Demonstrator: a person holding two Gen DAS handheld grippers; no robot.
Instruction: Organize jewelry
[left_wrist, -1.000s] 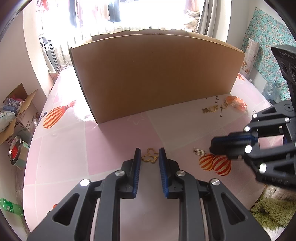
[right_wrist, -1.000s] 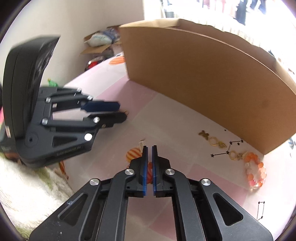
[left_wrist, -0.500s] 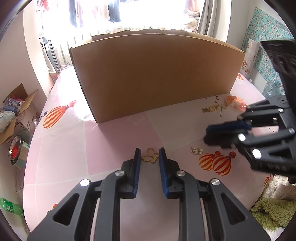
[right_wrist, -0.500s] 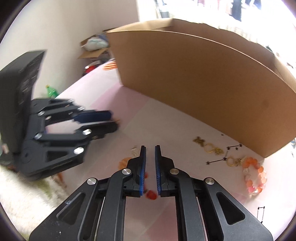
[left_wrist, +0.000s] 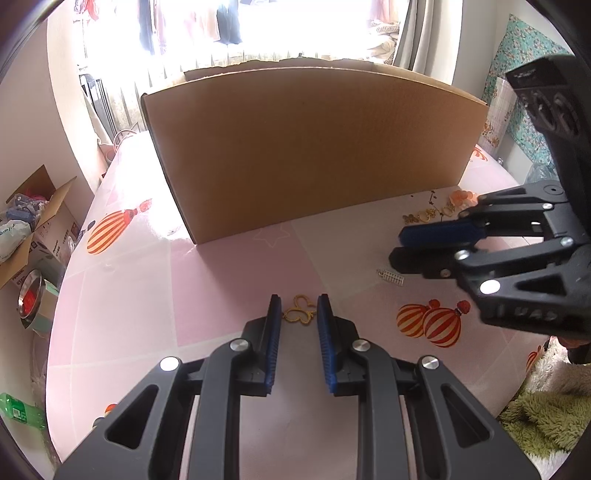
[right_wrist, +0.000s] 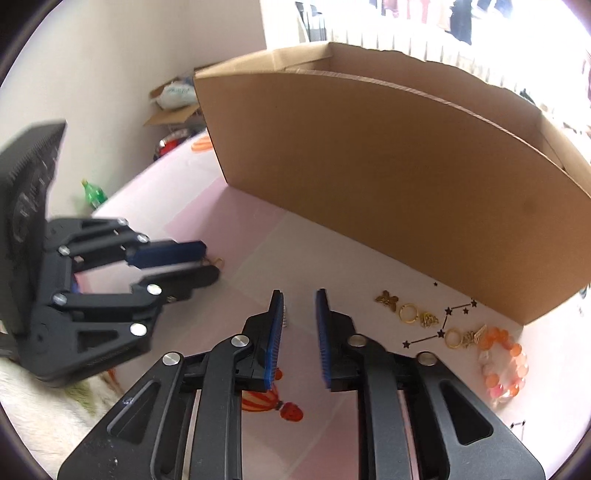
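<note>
Left gripper (left_wrist: 298, 312) jaws narrowly apart, straddling gold butterfly charm (left_wrist: 300, 314) flat on bench (left_wrist: 229, 280), well short of cardboard box (left_wrist: 314, 147). Right gripper (right_wrist: 298, 314) parted, empty, over silver charm (left_wrist: 390, 276). Press tips flush to bench, close slowly, lift straight.

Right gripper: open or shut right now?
Open. The right gripper shows a clear gap between its blue fingers, with bare table visible through it and nothing held.
</note>
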